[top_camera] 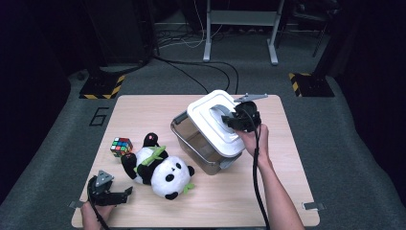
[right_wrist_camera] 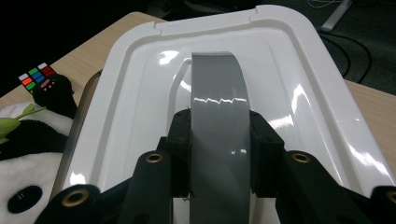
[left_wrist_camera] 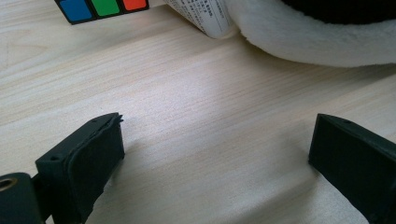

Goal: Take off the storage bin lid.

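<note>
My right gripper (top_camera: 238, 120) has its jaws clamped on the grey handle (right_wrist_camera: 217, 100) of the white lid (top_camera: 215, 122), one black pad pressed against each side of the strap, as the right gripper view shows. The lid sits tilted on the clear plastic storage box (top_camera: 196, 143), which stands on the wooden counter (top_camera: 287, 143) right of centre, and my right hand (top_camera: 253, 139) reaches over the box's near right corner. My left gripper (top_camera: 107, 191) rests low at the counter's near left corner, its jaws spread wide apart with nothing but bare wood between them in the left gripper view. Just ahead of it lies the plush panda (top_camera: 160, 170), on its back between the left gripper and the box, with a green leaf on its chest. The Rubik's cube (top_camera: 121, 146) stands just beside the panda's black foot, on its far left side.
</note>
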